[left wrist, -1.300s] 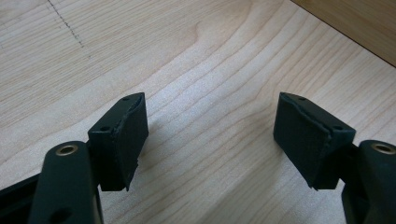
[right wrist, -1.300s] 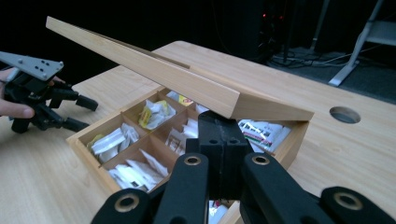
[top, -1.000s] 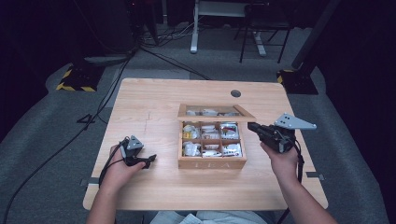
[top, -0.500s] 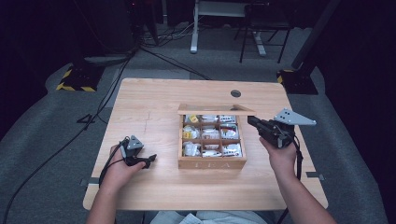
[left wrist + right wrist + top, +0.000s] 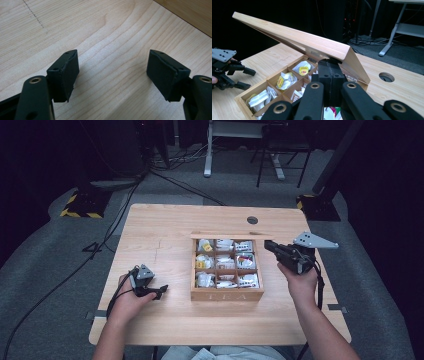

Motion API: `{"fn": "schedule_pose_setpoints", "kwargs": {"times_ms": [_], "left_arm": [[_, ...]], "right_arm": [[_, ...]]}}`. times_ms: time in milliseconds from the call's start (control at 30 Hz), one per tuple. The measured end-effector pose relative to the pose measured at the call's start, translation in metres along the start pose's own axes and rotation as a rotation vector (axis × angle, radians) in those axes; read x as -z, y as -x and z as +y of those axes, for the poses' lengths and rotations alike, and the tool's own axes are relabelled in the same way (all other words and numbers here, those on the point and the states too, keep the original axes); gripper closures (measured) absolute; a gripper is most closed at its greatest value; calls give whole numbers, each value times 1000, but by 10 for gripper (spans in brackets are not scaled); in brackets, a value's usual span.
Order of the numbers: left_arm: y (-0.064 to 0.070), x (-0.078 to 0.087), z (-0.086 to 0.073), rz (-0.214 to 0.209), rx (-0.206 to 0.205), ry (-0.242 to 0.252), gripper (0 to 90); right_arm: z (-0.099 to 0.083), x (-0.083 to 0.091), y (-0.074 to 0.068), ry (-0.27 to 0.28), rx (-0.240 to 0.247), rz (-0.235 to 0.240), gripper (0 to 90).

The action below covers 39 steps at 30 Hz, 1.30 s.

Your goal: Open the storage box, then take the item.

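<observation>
The left gripper (image 5: 159, 291) is held low with its jaws spread wide apart. The right gripper (image 5: 268, 245) is raised, jaws pressed together.

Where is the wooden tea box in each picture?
High view: tea box at the table's middle, lid raised.
Left gripper view: one wooden corner, top right, seems to be the box.
Right gripper view: box at lower left, lid slanting above.
Shared landmark: the pale wood table.
</observation>
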<state>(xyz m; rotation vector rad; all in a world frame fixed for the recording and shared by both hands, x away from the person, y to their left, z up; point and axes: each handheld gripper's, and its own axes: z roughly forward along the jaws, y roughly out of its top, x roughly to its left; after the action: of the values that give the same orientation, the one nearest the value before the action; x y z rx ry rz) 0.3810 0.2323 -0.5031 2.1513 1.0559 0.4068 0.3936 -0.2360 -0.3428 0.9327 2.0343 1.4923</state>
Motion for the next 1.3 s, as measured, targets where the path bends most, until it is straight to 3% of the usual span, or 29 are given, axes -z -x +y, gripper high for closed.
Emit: {"fn": "schedule_pose_setpoints", "kwargs": {"times_ms": [533,767,833,967,1200,1300], "left_arm": [[0,-1,2,-19,-21,-8,242],[-2,6,2,-45,5,-19,265],[0,12,6,-62,24,9,270],[2,18,11,-77,20,34,285],[18,31,26,-138,-17,97,293],[22,34,30,-145,-27,113,293]], "right_arm": [[-3,2,-1,-6,-11,13,899],[-4,2,-1,-6,-14,20,899],[-4,2,-1,-6,-11,21,899],[-4,2,-1,-7,-13,23,899],[-3,1,-2,-7,-8,31,899],[-3,0,-2,-8,-6,32,899]]}}
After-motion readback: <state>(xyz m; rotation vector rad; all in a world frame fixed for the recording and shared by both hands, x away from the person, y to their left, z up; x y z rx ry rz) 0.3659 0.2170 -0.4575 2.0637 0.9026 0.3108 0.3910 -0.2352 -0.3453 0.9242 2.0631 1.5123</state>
